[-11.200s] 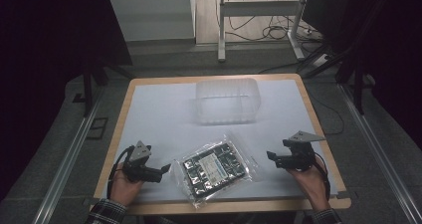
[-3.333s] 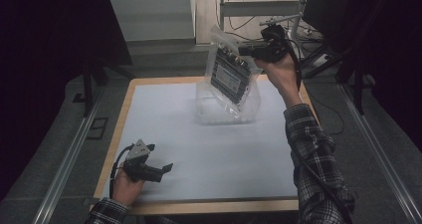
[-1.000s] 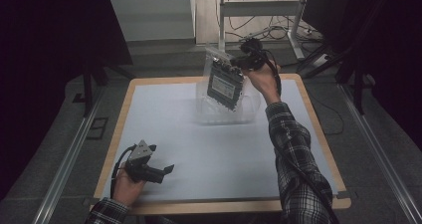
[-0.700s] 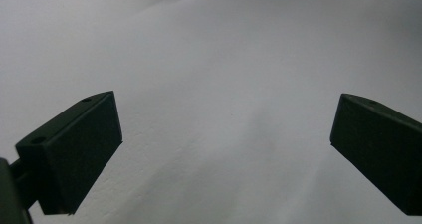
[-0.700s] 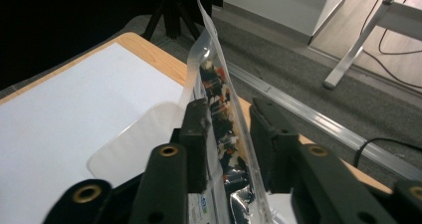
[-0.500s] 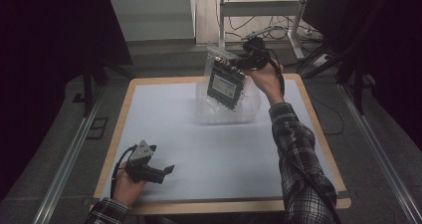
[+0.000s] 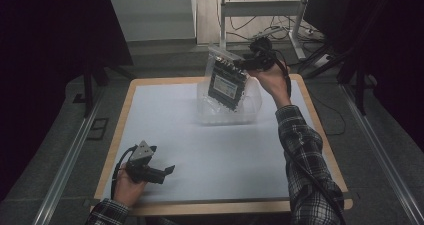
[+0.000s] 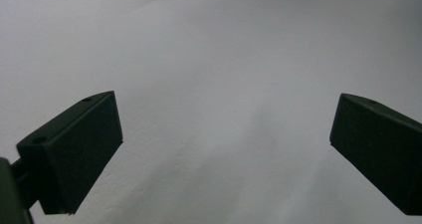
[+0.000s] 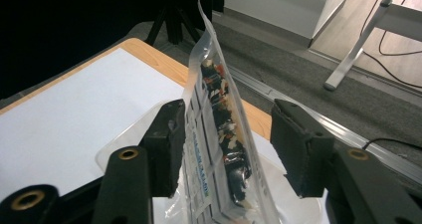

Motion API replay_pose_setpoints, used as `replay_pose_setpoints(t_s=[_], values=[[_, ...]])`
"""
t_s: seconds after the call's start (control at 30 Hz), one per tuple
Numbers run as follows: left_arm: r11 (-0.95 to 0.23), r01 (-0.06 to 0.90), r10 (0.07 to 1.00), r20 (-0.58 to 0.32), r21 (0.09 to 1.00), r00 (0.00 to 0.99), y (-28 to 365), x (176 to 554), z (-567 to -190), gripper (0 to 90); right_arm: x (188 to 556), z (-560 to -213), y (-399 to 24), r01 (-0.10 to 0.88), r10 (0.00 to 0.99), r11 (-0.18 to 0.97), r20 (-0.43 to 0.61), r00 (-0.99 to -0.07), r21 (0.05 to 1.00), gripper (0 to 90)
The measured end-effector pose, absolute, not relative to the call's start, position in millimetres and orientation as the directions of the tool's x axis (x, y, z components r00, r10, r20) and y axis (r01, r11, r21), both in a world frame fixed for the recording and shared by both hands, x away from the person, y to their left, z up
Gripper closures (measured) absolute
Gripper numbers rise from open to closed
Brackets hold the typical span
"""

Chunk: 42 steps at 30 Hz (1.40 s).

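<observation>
The clear plastic bag holding a dark circuit board (image 7: 227,82) stands upright in the clear plastic tub (image 7: 250,112) near the surface's far edge. The right hand-held gripper (image 9: 224,149) has just been opening, its jaws now apart around the bag: release looks nearly done, withdrawal remains. The left hand-held gripper (image 7: 167,171) rests spread and empty near the near-left corner.

- A wood-edged table (image 7: 125,116) with a white top stands mid-room on dark grey carpet (image 7: 60,135).
- At 12 o'clock, a pale wall panel (image 7: 152,15) beside light wooden flooring (image 7: 207,12).
- At 1 o'clock, a white metal stand (image 7: 265,7) with loose cables (image 7: 285,32).
- At 9 o'clock, a metal floor rail (image 7: 65,170) and darkness beyond.
</observation>
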<state>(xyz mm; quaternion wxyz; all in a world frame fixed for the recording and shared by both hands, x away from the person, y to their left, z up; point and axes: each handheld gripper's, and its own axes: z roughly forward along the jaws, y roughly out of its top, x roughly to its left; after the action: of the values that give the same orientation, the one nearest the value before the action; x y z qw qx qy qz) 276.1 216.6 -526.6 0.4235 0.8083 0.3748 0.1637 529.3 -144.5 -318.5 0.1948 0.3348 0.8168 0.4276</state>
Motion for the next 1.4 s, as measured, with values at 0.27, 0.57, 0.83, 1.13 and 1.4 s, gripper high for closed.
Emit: replay_pose_setpoints(t_s=[0.27, 0.57, 0.83, 1.13, 1.4], values=[[-0.359, 0.470, 0.740, -0.062, 0.806, 0.670, 216.0, 276.2, -526.6, 0.0, 523.0, -317.6, -149.3, 0.382, 0.711, 0.412, -0.030, -0.702, 0.827, 37.3], [-0.375, 0.458, 0.725, -0.053, 0.806, 0.687, 213.2, 275.5, -526.7, 0.1, 517.1, -320.7, -156.3, 0.388, 0.702, 0.409, -0.014, -0.712, 0.826, 29.3], [-0.378, 0.456, 0.726, -0.047, 0.805, 0.686, 212.9, 275.4, -526.8, 0.1, 507.7, -319.6, -159.2, 0.373, 0.691, 0.416, -0.022, -0.723, 0.830, 23.5], [-0.380, 0.456, 0.727, -0.045, 0.805, 0.685, 212.9, 275.4, -526.9, 0.1, 499.6, -316.4, -163.2, 0.365, 0.685, 0.411, -0.019, -0.728, 0.835, 20.2], [-0.383, 0.454, 0.727, -0.041, 0.805, 0.686, 212.5, 275.3, -526.7, 0.0, 488.9, -313.1, -171.9, 0.366, 0.693, 0.398, -0.014, -0.720, 0.841, 14.1]])
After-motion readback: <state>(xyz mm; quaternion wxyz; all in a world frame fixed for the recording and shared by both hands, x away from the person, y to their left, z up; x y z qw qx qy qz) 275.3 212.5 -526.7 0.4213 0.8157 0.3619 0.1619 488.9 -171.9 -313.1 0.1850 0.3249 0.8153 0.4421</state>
